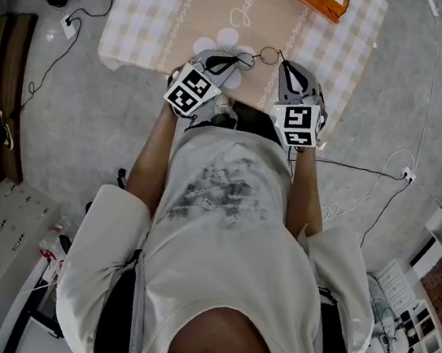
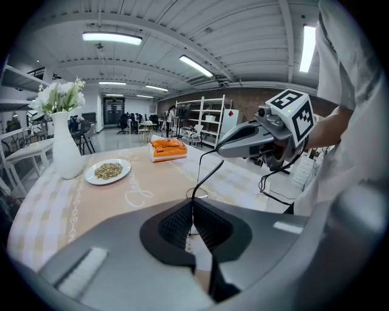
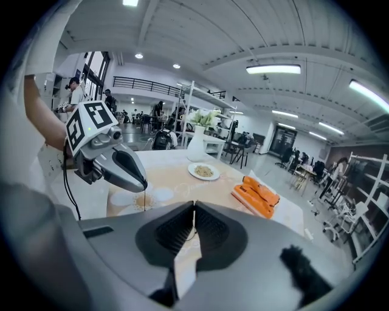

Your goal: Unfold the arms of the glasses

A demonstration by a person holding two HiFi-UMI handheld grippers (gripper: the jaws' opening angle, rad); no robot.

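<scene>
Pinching shut on the thin black wire-framed round glasses [image 1: 265, 54] from both ends, left tongs [image 1: 238, 61] and right tongs [image 1: 281, 58] hold them at top centre, above the checked-cloth desk [image 1: 148, 4], frame running side to side.

You hold the thin, dark wire-rimmed glasses with round lenses [image 1: 261, 54] in the air, just above the near edge of the bench [image 1: 324, 39], strung between both claws. The left claw [image 2: 192, 205] is closed on the frame by one round lens. A slender arm [image 2: 207, 175] slants up from there to the right claw [image 3: 194, 209], which pinches thin wire.
</scene>
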